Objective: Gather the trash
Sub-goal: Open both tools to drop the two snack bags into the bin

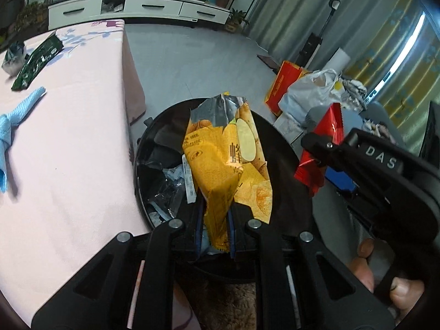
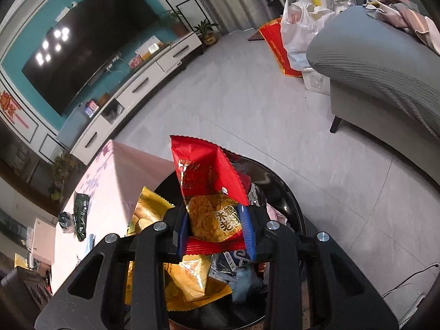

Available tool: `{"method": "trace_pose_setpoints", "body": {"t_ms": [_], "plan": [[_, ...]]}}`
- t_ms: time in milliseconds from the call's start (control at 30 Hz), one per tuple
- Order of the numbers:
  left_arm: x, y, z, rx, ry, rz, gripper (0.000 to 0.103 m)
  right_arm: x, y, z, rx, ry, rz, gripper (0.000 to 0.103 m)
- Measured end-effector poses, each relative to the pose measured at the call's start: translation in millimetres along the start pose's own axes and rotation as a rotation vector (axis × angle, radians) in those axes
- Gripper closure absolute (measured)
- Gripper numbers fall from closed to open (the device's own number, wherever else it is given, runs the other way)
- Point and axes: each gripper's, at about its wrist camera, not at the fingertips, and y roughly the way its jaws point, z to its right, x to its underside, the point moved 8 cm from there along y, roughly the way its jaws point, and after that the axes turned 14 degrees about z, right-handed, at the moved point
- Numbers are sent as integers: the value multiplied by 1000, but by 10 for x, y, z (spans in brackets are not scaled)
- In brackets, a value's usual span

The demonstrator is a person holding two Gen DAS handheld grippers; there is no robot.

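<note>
A: Two wrappers are up over the bin [image 1: 286,148] at once. How would you say they handle?

B: Light and limp, I'd judge, with slick foil skin that can slide out of a loose pinch. The left gripper [image 1: 216,227] has its jaws clamped on the lower end of the yellow bag [image 1: 228,162], near the crimped seam, which looks like the firmest place to hold. Its open top flops forward above the black bin.

A: And the right?

B: The right gripper [image 2: 216,229] has its jaws shut on the red packet [image 2: 203,176], low on the body just above the bottom seam. Nothing there is fragile; squeezing hard would only crease it.

A: How do they look?

B: Yellow one: crumpled, potato slices printed on it, silver lining showing at the torn mouth. Red one: serrated edges, a golden snack picture and gold lettering, top gaping open.

A: Anything left to fetch?

B: On the pink bench [image 1: 71,137], well apart from the bin, lie a green wrapper [image 1: 37,62] and a grey crumpled bag [image 1: 13,57]. A blue cloth [image 1: 16,121] is there too, though I can't say it's trash.
</note>
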Motion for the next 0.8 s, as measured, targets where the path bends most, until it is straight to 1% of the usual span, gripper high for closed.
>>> {"method": "trace_pose_setpoints", "body": {"t_ms": [100, 267, 400, 433, 500, 567, 600, 633, 667, 700, 733, 767, 800], "plan": [[29, 61, 27, -12, 23, -13, 88, 36, 43, 6, 32, -27, -7, 70], [26, 162, 71, -20, 39, -34, 87, 160, 203, 39, 54, -34, -76, 70], [33, 210, 104, -17, 41, -49, 87, 163, 188, 57, 78, -46, -74, 68], [26, 208, 106, -14, 38, -49, 87, 154, 196, 64, 77, -40, -74, 67], [10, 191, 104, -7, 33, -46, 87, 144, 199, 99, 75, -21, -76, 61], [-17, 151, 99, 0, 26, -34, 79, 133, 193, 107, 73, -1, -73, 49], [-39, 125, 98, 3, 21, -25, 69, 124, 184, 116, 69, 12, -70, 47], [-59, 95, 94, 3, 18, -14, 58, 120, 179, 113, 65, 17, -68, 40], [-89, 46, 89, 1, 18, 1, 52, 110, 173, 109, 60, 20, -65, 33], [-124, -11, 81, -1, 20, 20, 38, 102, 168, 104, 58, 22, -61, 30], [-152, -55, 76, -4, 22, 32, 25, 90, 160, 100, 61, 20, -57, 24], [-184, -143, 29, -18, 32, 49, 22, 79, 153, 94, 62, 17, -52, 21], [-207, -220, -5, -25, 40, 65, 18, 64, 144, 89, 63, 11, -44, 20]]}}
